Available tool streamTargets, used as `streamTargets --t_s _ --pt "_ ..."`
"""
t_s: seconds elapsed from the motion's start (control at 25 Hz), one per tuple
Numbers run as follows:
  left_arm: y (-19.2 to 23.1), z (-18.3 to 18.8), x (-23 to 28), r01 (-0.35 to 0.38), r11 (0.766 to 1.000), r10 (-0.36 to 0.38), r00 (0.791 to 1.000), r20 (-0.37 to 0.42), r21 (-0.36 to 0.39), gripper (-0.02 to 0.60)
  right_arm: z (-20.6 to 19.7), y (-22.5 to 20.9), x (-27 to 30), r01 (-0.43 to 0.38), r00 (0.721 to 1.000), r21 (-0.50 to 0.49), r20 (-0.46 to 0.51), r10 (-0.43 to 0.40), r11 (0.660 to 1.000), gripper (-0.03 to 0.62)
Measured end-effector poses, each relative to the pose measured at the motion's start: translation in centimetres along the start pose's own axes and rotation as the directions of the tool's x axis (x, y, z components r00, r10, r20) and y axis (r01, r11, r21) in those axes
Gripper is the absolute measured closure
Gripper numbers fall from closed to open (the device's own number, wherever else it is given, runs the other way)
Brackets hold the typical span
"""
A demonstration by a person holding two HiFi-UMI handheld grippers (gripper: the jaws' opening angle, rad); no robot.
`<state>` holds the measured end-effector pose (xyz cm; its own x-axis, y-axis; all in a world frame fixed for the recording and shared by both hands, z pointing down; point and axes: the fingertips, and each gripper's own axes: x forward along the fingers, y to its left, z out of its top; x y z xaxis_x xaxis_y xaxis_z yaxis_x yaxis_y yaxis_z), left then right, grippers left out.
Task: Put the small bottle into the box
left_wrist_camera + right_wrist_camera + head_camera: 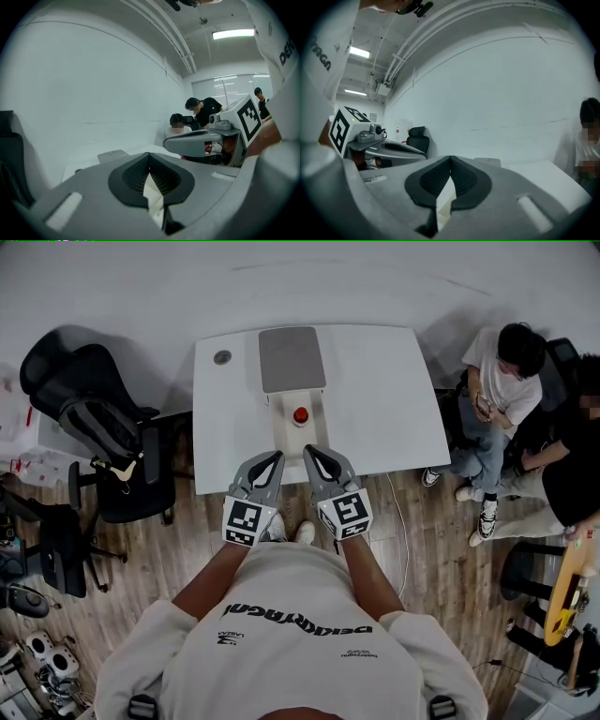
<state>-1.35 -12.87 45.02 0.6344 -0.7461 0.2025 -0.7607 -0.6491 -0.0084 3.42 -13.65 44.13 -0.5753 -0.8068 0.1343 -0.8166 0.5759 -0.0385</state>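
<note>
Left gripper (274, 460) and right gripper (311, 452) hang pinched together, empty, the small bottle (300, 415) just ahead of their tips, the box (292, 358) beyond it, so pushing in unopened could topple it.

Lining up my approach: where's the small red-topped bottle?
Head view: the small red-topped bottle stands centrally on the white table, between the flat grey square box and the left gripper and right gripper.

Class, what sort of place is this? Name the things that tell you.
Probably an office or lab workroom: black office chairs beside a white table, strip lights on the ceiling, and people seated nearby.
</note>
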Motion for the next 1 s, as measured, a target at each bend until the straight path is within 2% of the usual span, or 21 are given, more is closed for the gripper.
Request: streamTargets --t_s 0.2,0.48,1.0 --pt "-0.6 0.3 0.0 0.026 1.000 -0.027 0.999 0.029 0.016 0.584 0.2 -0.1 -0.6 0.000 1.000 0.014 0.010 0.000 1.000 0.600" --pt "-1.9 0.2 0.0 0.098 0.995 -0.097 0.995 0.034 -0.021 0.586 0.6 0.4 -1.2 -0.010 1.000 0.026 0.029 0.009 1.000 0.600" --pt "-1.1 0.1 0.5 0.101 0.995 -0.101 0.994 0.044 0.004 0.586 0.0 -0.3 -1.2 -0.004 0.999 0.068 0.048 0.000 0.998 0.602"
